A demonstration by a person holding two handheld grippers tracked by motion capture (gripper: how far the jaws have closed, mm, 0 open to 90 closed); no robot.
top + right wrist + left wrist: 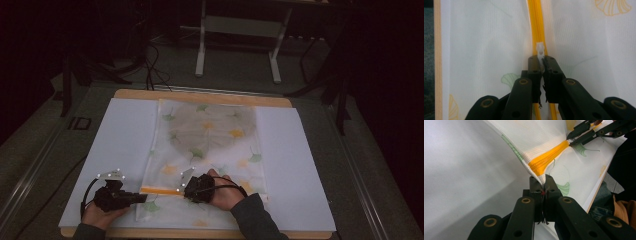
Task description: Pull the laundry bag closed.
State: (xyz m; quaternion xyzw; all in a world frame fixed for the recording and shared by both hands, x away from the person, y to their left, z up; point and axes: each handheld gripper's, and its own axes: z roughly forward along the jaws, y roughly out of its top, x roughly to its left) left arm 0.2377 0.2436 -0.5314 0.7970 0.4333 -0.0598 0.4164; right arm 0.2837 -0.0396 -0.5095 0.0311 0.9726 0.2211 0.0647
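A white mesh bag (207, 135) printed with green and yellow leaves lies flat on the white sheet. An orange zipper (160, 190) runs across its near end. My left gripper (144, 197) is shut on the bag's edge at the zipper's left end, and in the left gripper view (543, 185) the fabric (534, 140) lifts into a ridge there. My right gripper (186, 191) is shut on the small white zipper pull (540, 49) on the orange zipper (536, 25). The right gripper (570, 142) also appears farther off in the left gripper view, pinching the zipper (547, 158).
The white sheet (122, 140) covers a wooden table (200, 95) whose edge shows at the front and back. A metal frame (237, 30) stands on the floor beyond the table. Cables (155, 70) trail on the floor at the back left. Dark surroundings on both sides.
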